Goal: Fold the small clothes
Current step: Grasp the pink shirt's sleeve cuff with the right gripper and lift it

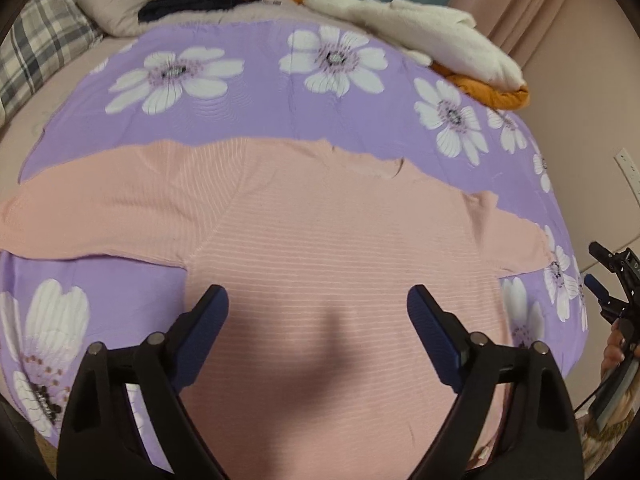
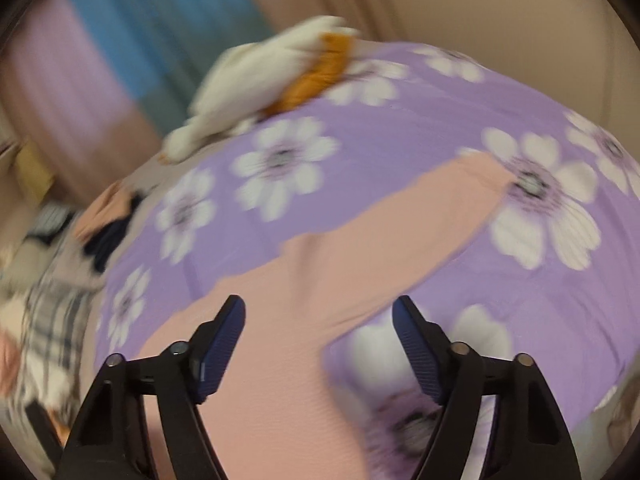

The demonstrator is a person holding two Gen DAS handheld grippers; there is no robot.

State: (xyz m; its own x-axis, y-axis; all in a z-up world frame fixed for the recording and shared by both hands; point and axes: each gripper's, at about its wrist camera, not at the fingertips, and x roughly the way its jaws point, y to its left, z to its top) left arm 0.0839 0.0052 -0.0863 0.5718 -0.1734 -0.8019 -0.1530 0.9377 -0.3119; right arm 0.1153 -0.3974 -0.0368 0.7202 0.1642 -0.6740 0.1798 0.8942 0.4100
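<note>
- My left gripper (image 1: 318,304), low in its frame, hangs with jaws apart over the pink top (image 1: 320,248), gripping nothing.
- The top lies flat, centre frame, on the purple floral sheet (image 1: 256,128).
- My right gripper (image 2: 318,316), jaws spread and empty, seems poised above the sleeve; the view is blurred.

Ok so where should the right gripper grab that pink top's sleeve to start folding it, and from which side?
Take the pink top's right sleeve by its cuff end, coming from the outer side over the purple floral cover. The sleeve lies flat and stretched out, so its free end lifts easiest. The right gripper is open over the armpit.
</note>
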